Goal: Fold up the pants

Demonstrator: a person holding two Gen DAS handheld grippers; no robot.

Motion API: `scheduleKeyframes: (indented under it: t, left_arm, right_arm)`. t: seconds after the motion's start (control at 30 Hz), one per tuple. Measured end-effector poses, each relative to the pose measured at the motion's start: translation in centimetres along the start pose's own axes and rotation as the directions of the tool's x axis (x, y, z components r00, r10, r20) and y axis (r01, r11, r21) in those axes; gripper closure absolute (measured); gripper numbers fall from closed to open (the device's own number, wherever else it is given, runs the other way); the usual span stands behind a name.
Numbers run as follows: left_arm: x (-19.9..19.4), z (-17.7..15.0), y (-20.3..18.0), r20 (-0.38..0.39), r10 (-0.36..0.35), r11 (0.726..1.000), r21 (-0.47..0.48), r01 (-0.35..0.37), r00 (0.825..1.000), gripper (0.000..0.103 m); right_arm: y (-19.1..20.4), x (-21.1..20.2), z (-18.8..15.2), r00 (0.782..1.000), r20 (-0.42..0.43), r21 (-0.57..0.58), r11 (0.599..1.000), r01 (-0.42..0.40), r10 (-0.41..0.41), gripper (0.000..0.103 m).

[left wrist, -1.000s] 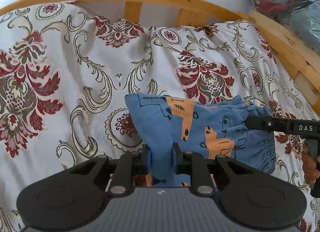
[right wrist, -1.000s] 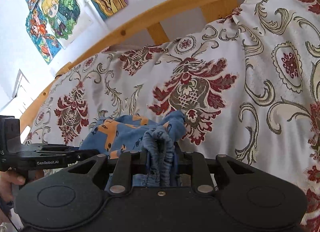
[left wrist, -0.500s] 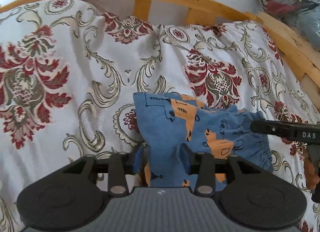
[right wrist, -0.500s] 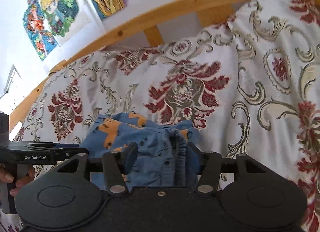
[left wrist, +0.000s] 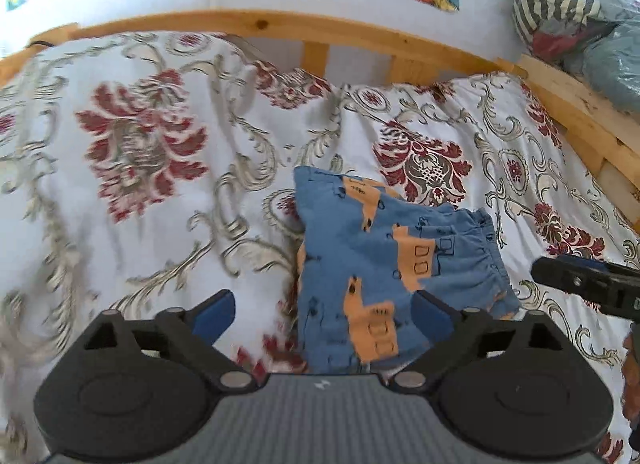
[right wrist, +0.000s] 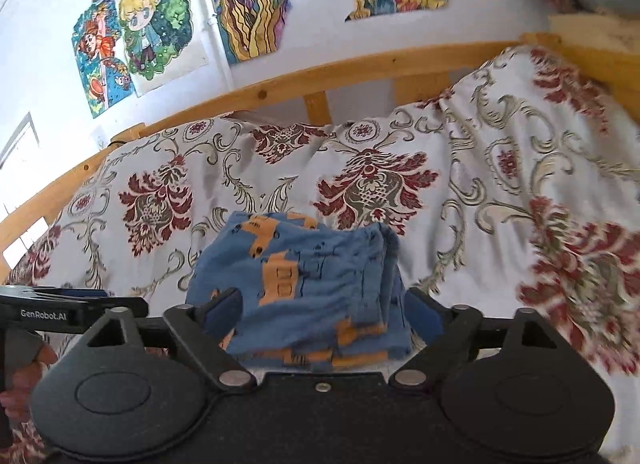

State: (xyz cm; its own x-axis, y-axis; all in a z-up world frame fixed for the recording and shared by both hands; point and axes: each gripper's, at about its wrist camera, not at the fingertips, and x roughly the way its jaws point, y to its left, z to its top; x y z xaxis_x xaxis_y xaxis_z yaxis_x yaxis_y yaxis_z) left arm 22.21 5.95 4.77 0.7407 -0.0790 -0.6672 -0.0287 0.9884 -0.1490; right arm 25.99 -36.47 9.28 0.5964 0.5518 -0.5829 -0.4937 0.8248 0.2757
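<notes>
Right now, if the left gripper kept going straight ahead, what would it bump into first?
Probably the folded blue pants with orange patches, lying just ahead between the open left gripper's jaws on the floral bedspread; depth is hard to judge.

pants [left wrist: 384, 264] soft matt cloth; bedspread [left wrist: 160, 192] woven cloth under pants; bed rail [left wrist: 256, 26] bare knotty wood behind.

A bed [left wrist: 256, 26] with a light wooden rail holds everything. A white bedspread [left wrist: 140, 224] with big red flowers and grey swirls covers it, with soft wrinkles near the far rail. A small pair of blue pants [left wrist: 372, 260] with orange shapes lies folded on the bedspread, near the middle, a bit to the right in the left wrist view. The stretchy waist is on the right side. In the right wrist view the pants [right wrist: 312, 284] look like a neat stack of layers.
</notes>
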Motion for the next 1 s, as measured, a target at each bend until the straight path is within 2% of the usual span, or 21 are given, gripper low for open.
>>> scheduleKeyframes:
  t: [0.2,0.5,1.0]
  left_arm:
    - [-4.0,-4.3,-0.2,0.058,0.074,0.997,0.003,-0.074,0.996,0.001]
    - [-7.3,-9.3,-1.0,0.103,0.120,0.992,0.030,-0.124,0.987,0.001]
    - [-7.7,-10.6,-1.0,0.095,0.115,0.993,0.032,-0.118,0.989,0.000]
  right_arm:
    - [1.9,-4.3,-3.3,0.999,0.027,-0.039,0.998,0.042,-0.041,0.002]
    - [2.9,-8.2,-6.9,0.994,0.048,-0.059,0.993,0.103,-0.100,0.001]
    - [3.1,-8.0,-8.2,0.995,0.026,-0.056,0.994,0.095,-0.093,0.001]
